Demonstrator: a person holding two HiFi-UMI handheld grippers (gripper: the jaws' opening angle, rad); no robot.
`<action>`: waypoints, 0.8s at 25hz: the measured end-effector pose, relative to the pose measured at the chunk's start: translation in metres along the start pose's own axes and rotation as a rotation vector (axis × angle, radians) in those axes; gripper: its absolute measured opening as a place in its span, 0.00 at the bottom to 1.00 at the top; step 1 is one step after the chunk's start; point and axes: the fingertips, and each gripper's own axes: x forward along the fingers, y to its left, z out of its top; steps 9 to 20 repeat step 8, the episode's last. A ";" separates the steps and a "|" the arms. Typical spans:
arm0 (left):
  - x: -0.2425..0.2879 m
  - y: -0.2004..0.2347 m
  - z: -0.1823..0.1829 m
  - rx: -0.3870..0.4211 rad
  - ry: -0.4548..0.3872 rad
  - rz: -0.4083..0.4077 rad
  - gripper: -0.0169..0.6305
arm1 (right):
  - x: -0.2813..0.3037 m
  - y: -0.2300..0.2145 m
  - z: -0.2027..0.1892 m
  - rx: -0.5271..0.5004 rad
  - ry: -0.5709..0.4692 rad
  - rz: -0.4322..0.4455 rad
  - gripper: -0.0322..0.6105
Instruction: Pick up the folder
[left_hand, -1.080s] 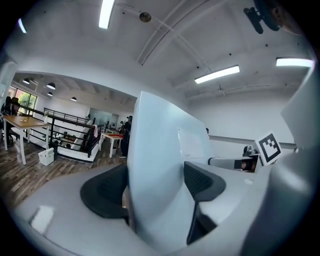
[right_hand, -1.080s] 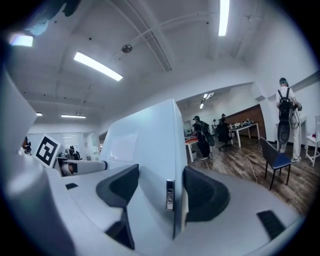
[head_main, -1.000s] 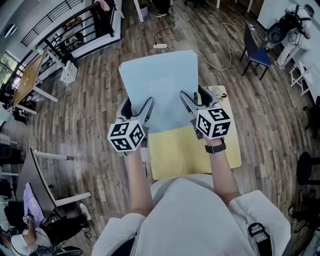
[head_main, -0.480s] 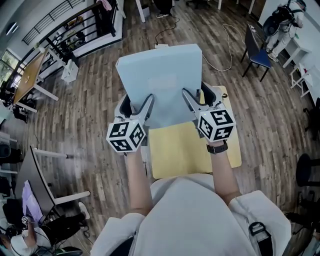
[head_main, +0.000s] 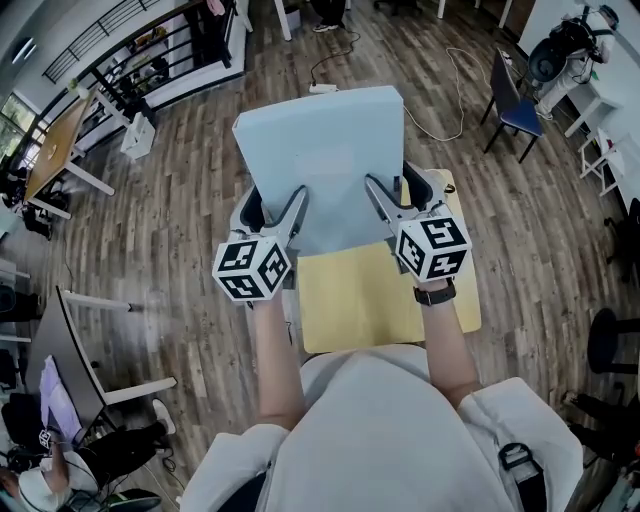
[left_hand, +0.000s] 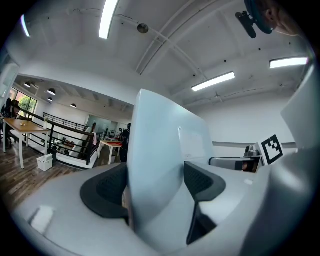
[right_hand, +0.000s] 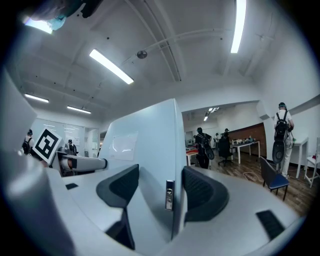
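Your folder looks like smooth, matt pale-blue plastic, with a small shiny metal fitting on its edge. The dark pads gripping it look matt and finely textured. The tabletop is matt yellow, the floor grained wood plank.

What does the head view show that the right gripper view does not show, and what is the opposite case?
Only the head view shows the yellow table below the folder and the watch on the person's right wrist. Only the right gripper view shows the small metal clip on the folder's edge and the ceiling lights. Both show the pale blue folder held up between the jaws of the right gripper, and the left gripper beside it.
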 end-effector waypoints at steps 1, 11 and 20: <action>0.000 0.001 0.000 -0.002 0.002 -0.001 0.56 | 0.001 0.001 0.000 -0.002 0.003 -0.001 0.48; -0.001 0.000 -0.003 -0.009 0.011 -0.006 0.56 | -0.002 0.001 -0.002 -0.004 0.012 -0.006 0.48; -0.001 0.000 -0.003 -0.009 0.011 -0.006 0.56 | -0.002 0.001 -0.002 -0.004 0.012 -0.006 0.48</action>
